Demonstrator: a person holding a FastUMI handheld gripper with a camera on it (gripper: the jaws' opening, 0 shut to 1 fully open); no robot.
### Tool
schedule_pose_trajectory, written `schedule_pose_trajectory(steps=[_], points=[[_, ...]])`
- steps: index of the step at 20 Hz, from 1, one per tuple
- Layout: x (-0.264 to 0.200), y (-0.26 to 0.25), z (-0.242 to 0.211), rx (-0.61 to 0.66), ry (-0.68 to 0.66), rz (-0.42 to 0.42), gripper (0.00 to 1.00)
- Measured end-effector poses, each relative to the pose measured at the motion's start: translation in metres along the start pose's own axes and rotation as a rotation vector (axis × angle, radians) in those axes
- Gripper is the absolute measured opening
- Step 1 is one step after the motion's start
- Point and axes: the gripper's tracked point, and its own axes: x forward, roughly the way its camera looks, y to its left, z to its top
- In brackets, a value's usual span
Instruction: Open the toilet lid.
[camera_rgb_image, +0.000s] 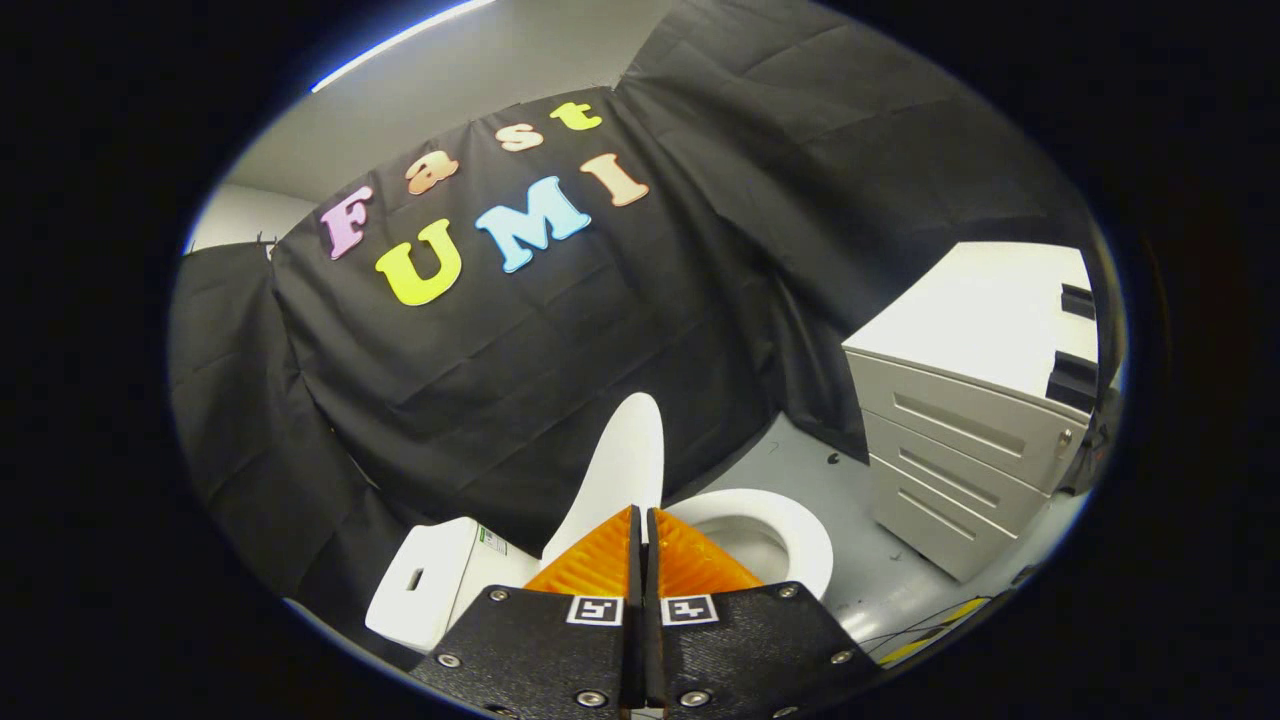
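Hand-held gripper (643, 520) is closed, holding nothing; raised toilet lid (618, 470) stands just beyond, open floor (800, 460) alongside.

The gripper (642, 512) has its fingers pressed together with no visible gap, and their tips cover the foot of the raised toilet lid (618, 470), so its hinge is hidden. They also hide the near part of the toilet seat (800, 530) and most of the bowl inside it (only a shaded patch shows past the right finger). The cistern (425, 585), left of the fingers, is partly behind the gripper's body. The small label (492, 541) on it is too small to tell. The drawer cabinet (960, 440), well beyond to the right, loses its far end at the view's rim, where two dark objects (1075, 340) on top cannot be identified.
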Motion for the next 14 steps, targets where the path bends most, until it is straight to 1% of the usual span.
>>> schedule_pose_trajectory(steps=[3,6,9,14], points=[[0.0,0.016,0.006,-0.035,-0.013,0.026,0.0],[-0.004,0.027,0.009,-0.048,-0.02,0.031,0.0],[-0.005,0.042,0.013,-0.089,-0.026,0.038,0.0],[-0.012,0.063,0.016,-0.109,-0.043,0.06,0.0]])
